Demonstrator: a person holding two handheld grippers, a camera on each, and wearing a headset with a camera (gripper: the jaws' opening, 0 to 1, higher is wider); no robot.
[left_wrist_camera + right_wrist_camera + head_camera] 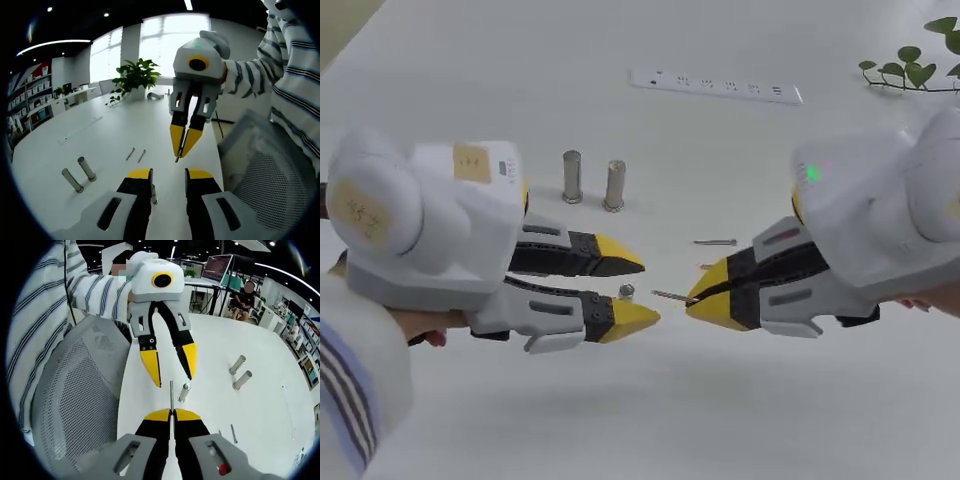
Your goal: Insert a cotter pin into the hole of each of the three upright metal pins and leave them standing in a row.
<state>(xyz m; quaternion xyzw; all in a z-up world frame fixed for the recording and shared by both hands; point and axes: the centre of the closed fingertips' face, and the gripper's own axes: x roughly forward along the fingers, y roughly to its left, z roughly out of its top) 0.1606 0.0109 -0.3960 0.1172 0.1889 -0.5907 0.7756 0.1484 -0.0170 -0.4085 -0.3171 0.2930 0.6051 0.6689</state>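
Note:
Two upright metal pins (572,176) (615,186) stand side by side at the back of the white table. A third, shorter-looking metal pin (626,292) (154,194) (185,392) stands between the jaws of my left gripper (635,290) (170,175) (172,376), which is open; the pin sits close to one jaw. My right gripper (694,298) (182,147) (171,414) is shut on a thin cotter pin (670,296) (171,396), whose free end points at that third pin, a short gap away. Two spare cotter pins (130,154) (142,156) lie on the table.
A white power strip (715,86) lies at the back of the table, and a leafy plant (920,65) stands at the far right corner. A grey mesh chair (80,390) (265,170) is beside the table's near edge. A person sits in the room's background (242,300).

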